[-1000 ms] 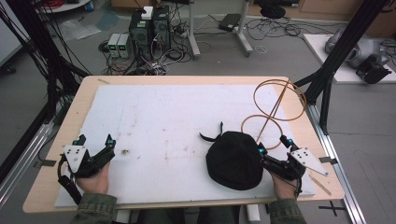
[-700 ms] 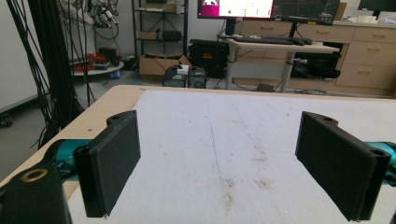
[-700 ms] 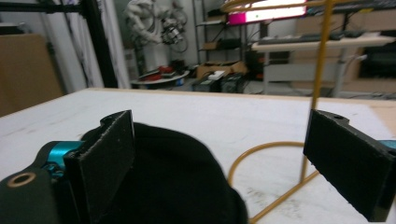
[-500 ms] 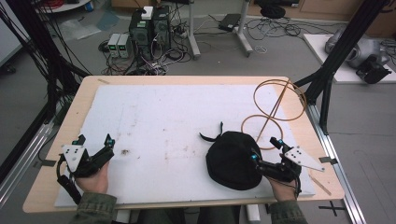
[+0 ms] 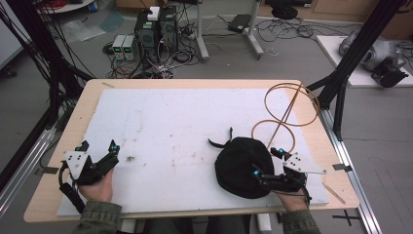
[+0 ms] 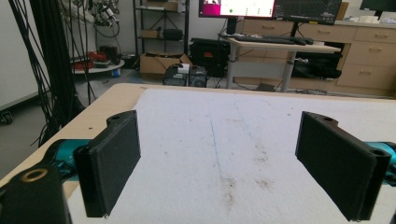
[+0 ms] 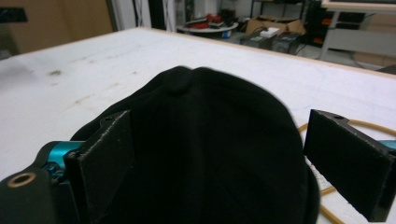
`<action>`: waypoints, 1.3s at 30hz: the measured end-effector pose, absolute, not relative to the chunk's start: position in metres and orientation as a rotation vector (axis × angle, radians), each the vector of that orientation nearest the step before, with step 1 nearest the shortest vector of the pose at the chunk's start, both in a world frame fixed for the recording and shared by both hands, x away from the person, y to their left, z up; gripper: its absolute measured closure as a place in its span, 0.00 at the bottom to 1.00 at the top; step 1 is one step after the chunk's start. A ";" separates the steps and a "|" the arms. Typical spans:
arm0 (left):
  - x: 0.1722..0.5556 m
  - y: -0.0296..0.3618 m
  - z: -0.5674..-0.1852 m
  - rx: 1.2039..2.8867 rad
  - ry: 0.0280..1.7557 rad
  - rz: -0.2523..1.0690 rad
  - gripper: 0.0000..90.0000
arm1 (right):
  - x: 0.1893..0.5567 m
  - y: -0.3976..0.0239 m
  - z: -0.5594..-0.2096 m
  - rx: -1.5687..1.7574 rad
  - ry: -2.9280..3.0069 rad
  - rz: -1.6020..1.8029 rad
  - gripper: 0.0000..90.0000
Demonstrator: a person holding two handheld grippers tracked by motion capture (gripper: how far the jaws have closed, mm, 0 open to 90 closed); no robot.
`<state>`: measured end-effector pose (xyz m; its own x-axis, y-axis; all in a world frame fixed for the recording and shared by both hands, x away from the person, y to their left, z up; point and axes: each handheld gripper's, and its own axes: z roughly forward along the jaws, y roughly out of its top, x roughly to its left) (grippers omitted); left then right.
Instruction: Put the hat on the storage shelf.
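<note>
1. The worktop [image 5: 146,92] carries a white foam sheet [image 5: 170,126]. The black cap [image 5: 242,165] lies on that sheet, right in front of the right claw [image 5: 267,162], whose jaws stand wide apart with the cap's rounded crown between them, nothing yet clamped.
2. The biggest risk, I judge: the soft crown may collapse or slide ahead of the jaws when they close, so the claw pinches only a fold of cloth and the cap sags or drops out on lifting.
3. The orange cable loop [image 5: 287,109] lies just beyond and beside the right claw's outer jaw; closing there could snag it and drag it along with the cap.
4. The left claw [image 5: 97,148] rests well apart from the cap, jaws open over bare foam, holding nothing.
5. Against the earlier frames, the right claw has swung inward, its near jaw now over the cap's edge; the cap and the left claw have not shifted.
</note>
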<state>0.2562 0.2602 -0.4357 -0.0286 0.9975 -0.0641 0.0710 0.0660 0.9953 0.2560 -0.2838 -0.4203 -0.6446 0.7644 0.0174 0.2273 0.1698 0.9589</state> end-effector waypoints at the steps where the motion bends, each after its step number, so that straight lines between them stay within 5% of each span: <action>1: 0.256 0.260 -0.436 1.201 1.312 1.145 0.16 | 0.256 -0.284 -0.420 0.934 1.976 1.489 0.09; 10: 0.257 0.260 -0.436 1.201 1.315 1.145 0.16 | 0.258 -0.274 -0.426 0.900 2.099 1.413 0.12; 11: 0.257 0.260 -0.436 1.200 1.317 1.144 0.16 | 0.257 -0.273 -0.427 0.882 2.115 1.414 0.24; 13: 0.256 0.261 -0.436 1.202 1.320 1.143 0.16 | 0.257 -0.272 -0.428 0.877 2.119 1.412 0.28; 18: 0.257 0.259 -0.437 1.206 1.315 1.152 0.16 | 0.256 -0.273 -0.424 0.929 2.151 1.407 0.88; 20: 0.257 0.259 -0.437 1.211 1.315 1.154 0.16 | 0.255 -0.273 -0.423 0.910 2.175 1.404 0.96; 39: 0.257 0.258 -0.437 1.215 1.318 1.148 0.16 | 0.252 -0.260 -0.417 0.886 2.118 1.488 0.97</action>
